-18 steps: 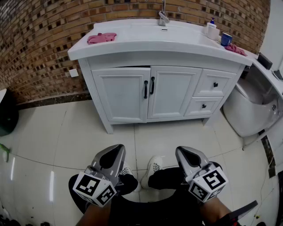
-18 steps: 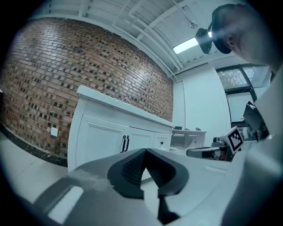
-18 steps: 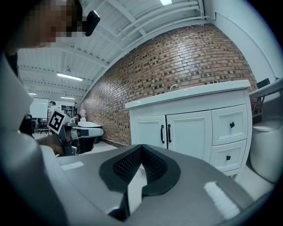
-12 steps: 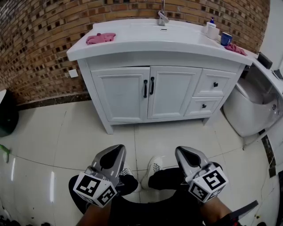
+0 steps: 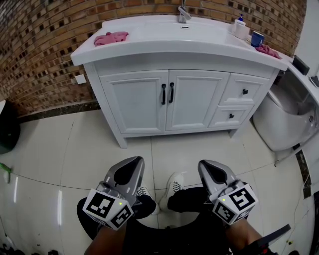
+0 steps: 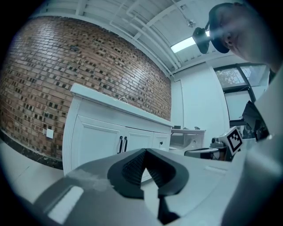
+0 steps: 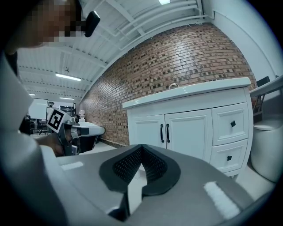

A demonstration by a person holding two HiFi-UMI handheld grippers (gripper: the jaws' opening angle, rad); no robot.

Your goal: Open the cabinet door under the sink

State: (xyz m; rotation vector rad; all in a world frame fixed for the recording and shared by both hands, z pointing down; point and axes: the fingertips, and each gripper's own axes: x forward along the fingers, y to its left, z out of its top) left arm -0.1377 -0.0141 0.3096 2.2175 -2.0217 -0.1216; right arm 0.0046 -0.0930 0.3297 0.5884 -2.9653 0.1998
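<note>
Where the brick wall (image 5: 40, 45) meets the pale tiled floor (image 5: 75, 149), a white vanity cabinet (image 5: 192, 63) stands under a broad white sink top (image 5: 149, 42). A white bathroom fixture (image 5: 284, 119) sits just beside the cabinet on its right.

The cabinet's front has two doors side by side under the basin: the left door (image 5: 135, 102) and the right door (image 5: 194, 99), both flush with the frame. Two drawers (image 5: 244, 90) are stacked to the right of them.

Both tools are held low in the head view, well apart from the cabinet and pointing toward it, with the person's white shoes (image 5: 174, 187) on the tiles between them. The left gripper (image 5: 131, 163) has its jaws brought together at the tips and nothing is caught between them; its own view shows the ribbed pads (image 6: 132, 167) meeting at a point. The right gripper (image 5: 205, 165) is the same, with its jaws closed tip to tip and empty.

On the sink top a pink cloth (image 5: 110, 38) lies at the left end and a second pink cloth (image 5: 267, 50) at the right end. Next to that one are a blue cup (image 5: 257, 38) and a white bottle (image 5: 240, 29). The faucet (image 5: 184, 15) rises at the back, against the wall.

Two slim black handles (image 5: 163, 93) hang upright at the doors' meeting edges, just beside each other. A small wall socket (image 5: 80, 78) is set in the bricks left of the cabinet.
</note>
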